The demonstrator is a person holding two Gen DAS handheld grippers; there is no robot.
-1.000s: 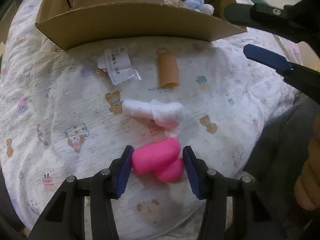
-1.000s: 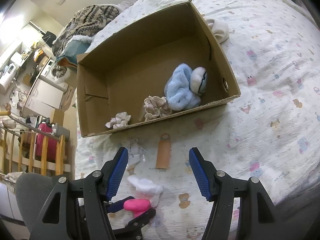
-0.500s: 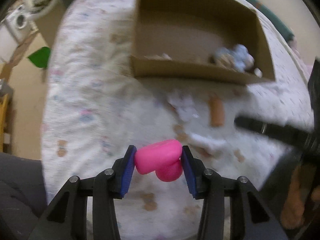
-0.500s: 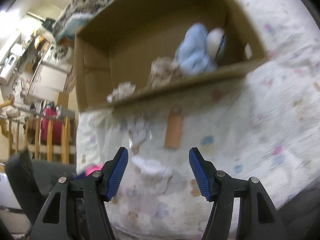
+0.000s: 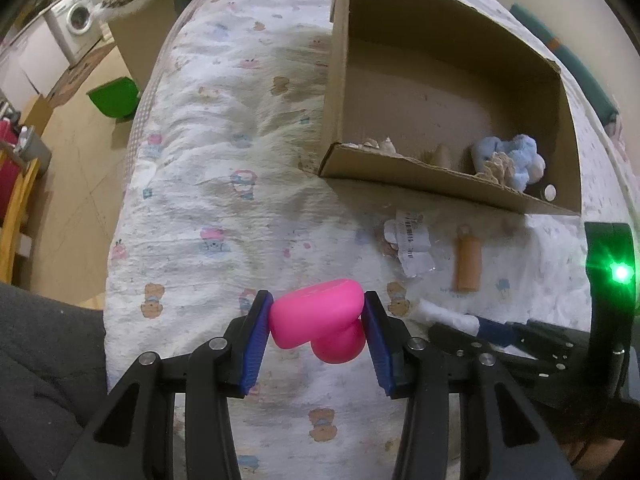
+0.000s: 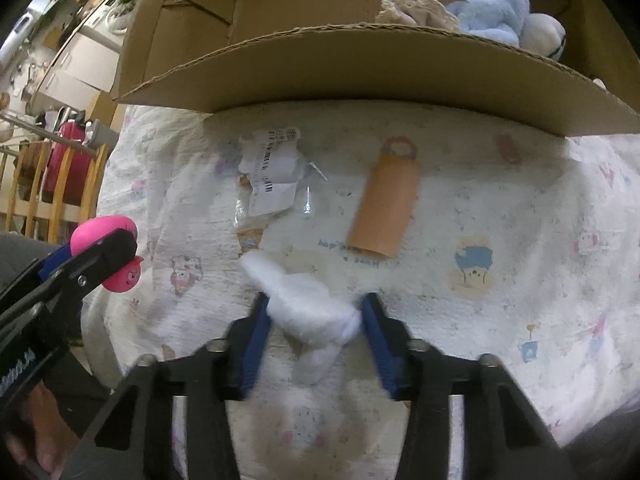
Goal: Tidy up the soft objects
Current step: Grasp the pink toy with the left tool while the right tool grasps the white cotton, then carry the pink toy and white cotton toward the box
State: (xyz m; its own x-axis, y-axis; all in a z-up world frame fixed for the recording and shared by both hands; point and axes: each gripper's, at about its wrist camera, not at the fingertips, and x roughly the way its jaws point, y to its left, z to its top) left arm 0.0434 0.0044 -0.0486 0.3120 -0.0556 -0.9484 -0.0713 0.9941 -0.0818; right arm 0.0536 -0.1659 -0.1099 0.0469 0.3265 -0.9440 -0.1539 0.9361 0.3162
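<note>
- Bed (image 5: 208,208): covered by a white sheet with a cartoon print; everything sits on it.
- Cardboard box (image 5: 440,184): open top, on the far right part of the bed. Inside, at its near right corner: blue plush toy (image 5: 516,156) touching a beige crocheted piece (image 5: 496,168).
- Left tool (image 5: 316,334): blue pads clamped on the pink soft toy (image 5: 320,322), held clear above the sheet, left of the other loose items.
- Right tool (image 6: 316,320): pointing down at the sheet, jaws closing with the white cotton wad (image 6: 308,304) between the pads; wad lies on the sheet, both pads at its sides.
- Orange tube (image 6: 384,212): lying flat just beyond the wad, near the box's front wall, untouched.
- Clear packet with barcode label (image 6: 272,176): left of the tube, flat on the sheet, just in front of the box.
</note>
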